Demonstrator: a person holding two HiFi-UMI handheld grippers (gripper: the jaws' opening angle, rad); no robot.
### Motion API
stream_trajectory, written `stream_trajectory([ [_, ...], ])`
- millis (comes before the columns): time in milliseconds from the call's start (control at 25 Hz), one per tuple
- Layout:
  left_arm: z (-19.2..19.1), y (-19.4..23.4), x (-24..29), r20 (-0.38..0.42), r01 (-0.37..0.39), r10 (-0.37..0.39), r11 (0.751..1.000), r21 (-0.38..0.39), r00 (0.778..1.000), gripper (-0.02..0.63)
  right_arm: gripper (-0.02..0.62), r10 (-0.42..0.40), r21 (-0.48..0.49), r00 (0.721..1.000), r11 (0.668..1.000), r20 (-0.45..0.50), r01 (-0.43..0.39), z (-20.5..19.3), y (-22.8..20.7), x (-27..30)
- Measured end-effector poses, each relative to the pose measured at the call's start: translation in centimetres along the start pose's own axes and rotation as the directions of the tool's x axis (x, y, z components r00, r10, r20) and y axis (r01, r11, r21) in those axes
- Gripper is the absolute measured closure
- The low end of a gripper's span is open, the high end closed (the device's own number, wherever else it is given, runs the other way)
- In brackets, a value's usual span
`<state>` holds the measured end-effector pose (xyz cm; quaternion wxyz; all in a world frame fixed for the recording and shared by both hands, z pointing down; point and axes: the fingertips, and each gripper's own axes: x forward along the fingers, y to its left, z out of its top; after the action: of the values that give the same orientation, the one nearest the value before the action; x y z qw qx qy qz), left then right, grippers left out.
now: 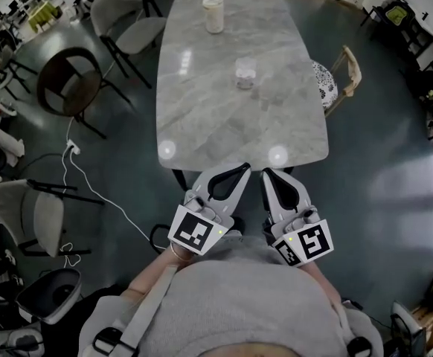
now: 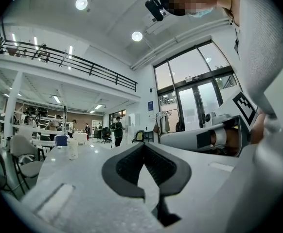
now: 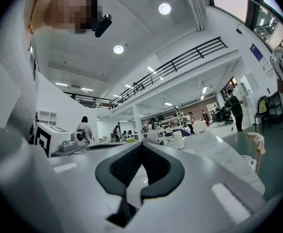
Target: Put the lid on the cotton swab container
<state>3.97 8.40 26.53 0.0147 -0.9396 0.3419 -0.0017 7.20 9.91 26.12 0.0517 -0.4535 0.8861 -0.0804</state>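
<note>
Both arms are tucked close to the body, with the left gripper (image 1: 231,173) and right gripper (image 1: 274,175) level and side by side at the near table (image 1: 201,110) edge, each pressed together on nothing. Ahead of them sits a small clear piece (image 1: 245,73), likely the lid, and well beyond it the tall container (image 1: 213,13). Best play is to spread the jaws early, come in low and square on the lid, and steady the container with the other gripper.

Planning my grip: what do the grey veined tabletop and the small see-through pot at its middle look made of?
Grey veined tabletop: polished stone or stone-look slab; pale veins, mirrored ceiling lights. Small see-through pot: clear plastic or glass, can't tell which; table shows through it.
</note>
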Motion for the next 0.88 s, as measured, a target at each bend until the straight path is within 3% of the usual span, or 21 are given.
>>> stream_trajectory([
  [880,-0.7,2.0,1.9,-0.024,-0.056,0.056,0.998,-0.014,0.998,0.609,0.595,0.093,0.031,0.995,0.995,-0.028,-0.092,-0.7,-1.3,2.5],
])
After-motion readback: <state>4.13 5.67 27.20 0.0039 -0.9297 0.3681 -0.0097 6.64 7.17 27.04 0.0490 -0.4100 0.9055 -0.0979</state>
